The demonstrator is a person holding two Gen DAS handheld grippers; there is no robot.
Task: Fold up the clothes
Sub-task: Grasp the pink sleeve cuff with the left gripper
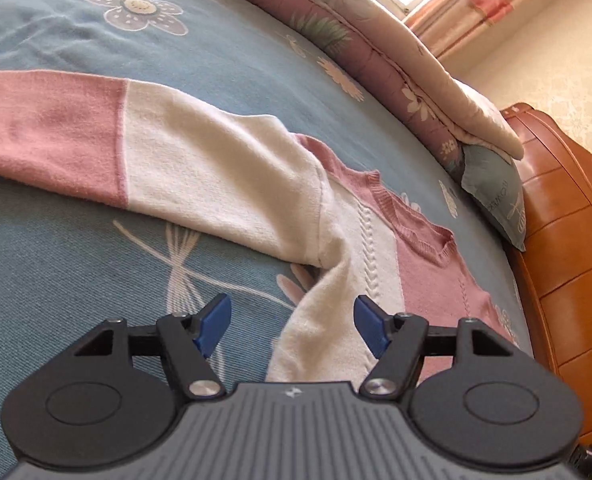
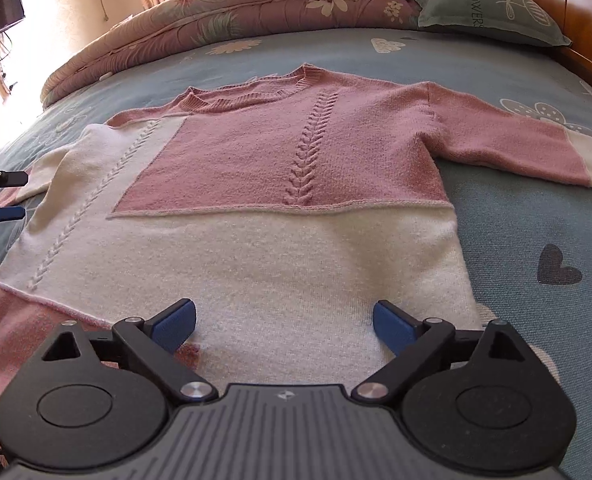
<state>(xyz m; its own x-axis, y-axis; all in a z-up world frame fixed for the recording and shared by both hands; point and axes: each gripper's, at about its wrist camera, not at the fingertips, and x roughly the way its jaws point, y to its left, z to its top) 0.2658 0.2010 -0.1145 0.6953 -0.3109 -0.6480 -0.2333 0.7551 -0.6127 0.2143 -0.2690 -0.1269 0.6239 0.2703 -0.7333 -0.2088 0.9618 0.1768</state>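
Item: sweater (image 2: pixel 279 184), pink and cream knit, spread face up on blue bedsheet (image 2: pixel 536 240), sleeves out to both sides. Quilt (image 2: pixel 215 20) and pillow (image 2: pixel 492 4) beyond it.

Left gripper (image 1: pixel 291 322): jaws apart, astride a raised cream fold by the left sleeve (image 1: pixel 135 148); pads not pressing it.

Right gripper (image 2: pixel 283 326): jaws wide apart over the cream hem, holding nothing.

Step, as judged: start of the fold, nothing folded yet. Next move calls for closing on sleeve and hem edge, then carrying them inward.
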